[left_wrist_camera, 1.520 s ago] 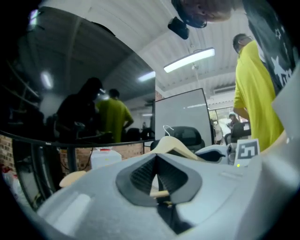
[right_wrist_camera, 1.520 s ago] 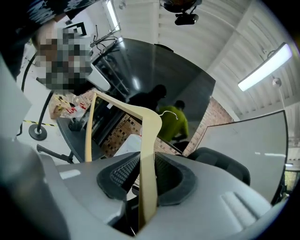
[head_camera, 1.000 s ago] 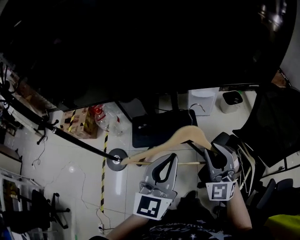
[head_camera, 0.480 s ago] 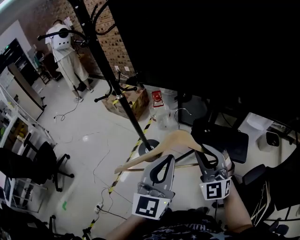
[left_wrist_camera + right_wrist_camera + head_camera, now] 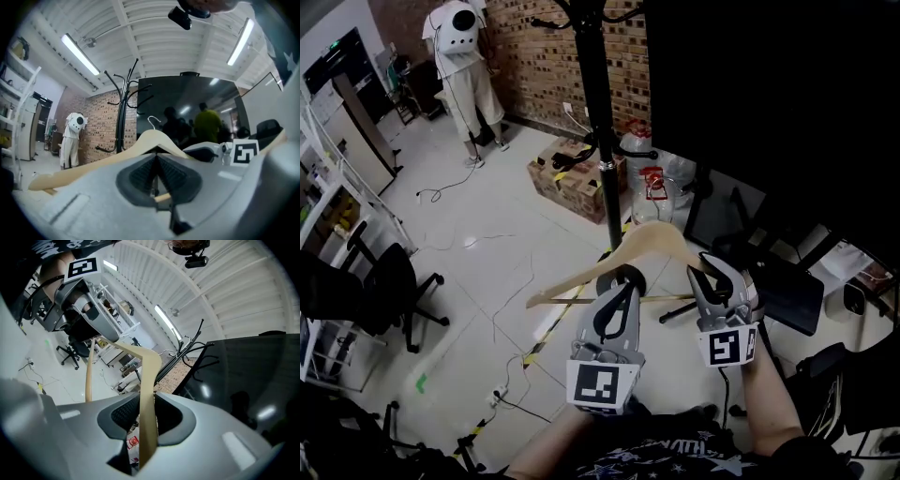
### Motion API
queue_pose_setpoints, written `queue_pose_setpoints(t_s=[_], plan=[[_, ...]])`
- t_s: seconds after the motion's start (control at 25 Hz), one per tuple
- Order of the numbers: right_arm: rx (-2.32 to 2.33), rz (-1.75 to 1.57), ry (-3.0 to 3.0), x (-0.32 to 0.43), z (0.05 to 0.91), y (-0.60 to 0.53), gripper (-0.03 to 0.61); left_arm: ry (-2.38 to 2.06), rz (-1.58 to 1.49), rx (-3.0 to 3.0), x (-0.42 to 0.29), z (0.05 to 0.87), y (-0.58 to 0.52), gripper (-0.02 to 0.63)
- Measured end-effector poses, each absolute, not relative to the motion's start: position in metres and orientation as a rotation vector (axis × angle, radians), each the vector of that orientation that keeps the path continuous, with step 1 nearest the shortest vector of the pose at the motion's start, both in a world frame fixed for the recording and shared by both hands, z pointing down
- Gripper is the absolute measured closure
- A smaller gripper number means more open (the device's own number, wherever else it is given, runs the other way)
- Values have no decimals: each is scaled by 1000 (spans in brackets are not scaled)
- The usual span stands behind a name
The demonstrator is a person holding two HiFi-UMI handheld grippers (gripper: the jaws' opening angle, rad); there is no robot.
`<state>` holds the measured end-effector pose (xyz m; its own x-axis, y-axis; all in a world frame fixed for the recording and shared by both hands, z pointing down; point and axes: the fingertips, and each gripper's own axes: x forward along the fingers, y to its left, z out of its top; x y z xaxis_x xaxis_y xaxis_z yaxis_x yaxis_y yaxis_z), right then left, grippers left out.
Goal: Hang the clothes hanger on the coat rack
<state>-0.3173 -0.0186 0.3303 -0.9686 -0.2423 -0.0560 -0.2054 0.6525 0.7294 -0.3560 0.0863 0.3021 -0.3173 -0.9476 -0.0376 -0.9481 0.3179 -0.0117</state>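
Note:
A pale wooden clothes hanger (image 5: 649, 246) with a wire hook is held level between both grippers. My left gripper (image 5: 623, 279) is shut on its thin lower bar (image 5: 162, 198), near the middle. My right gripper (image 5: 713, 269) is shut on the right arm of the hanger (image 5: 147, 418). The black coat rack (image 5: 594, 103) stands upright ahead of the hanger, beyond its hook, apart from it. Its curved pegs show in the left gripper view (image 5: 123, 107) and the right gripper view (image 5: 188, 354). The hook (image 5: 152, 122) points toward the rack.
A cardboard box (image 5: 572, 178) and clear bags (image 5: 654, 176) lie by the rack's foot. A person in white (image 5: 461, 56) stands at the brick wall. A black office chair (image 5: 380, 291) is at left, a dark chair (image 5: 787, 292) at right, a large dark panel (image 5: 769, 94) behind.
Both grippers swung round with the hanger, away from the dark desk area toward the coat rack. The rack went from lying across the left of the view to standing upright ahead. Both grips are unchanged.

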Motion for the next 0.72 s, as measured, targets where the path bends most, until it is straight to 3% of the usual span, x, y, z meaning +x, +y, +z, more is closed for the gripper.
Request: queue_pose_setpoints(t_s=[0.72], plan=[[196, -1185, -2821, -389, 350, -57, 480, 2635, 50, -1674, -421, 312, 54, 609]])
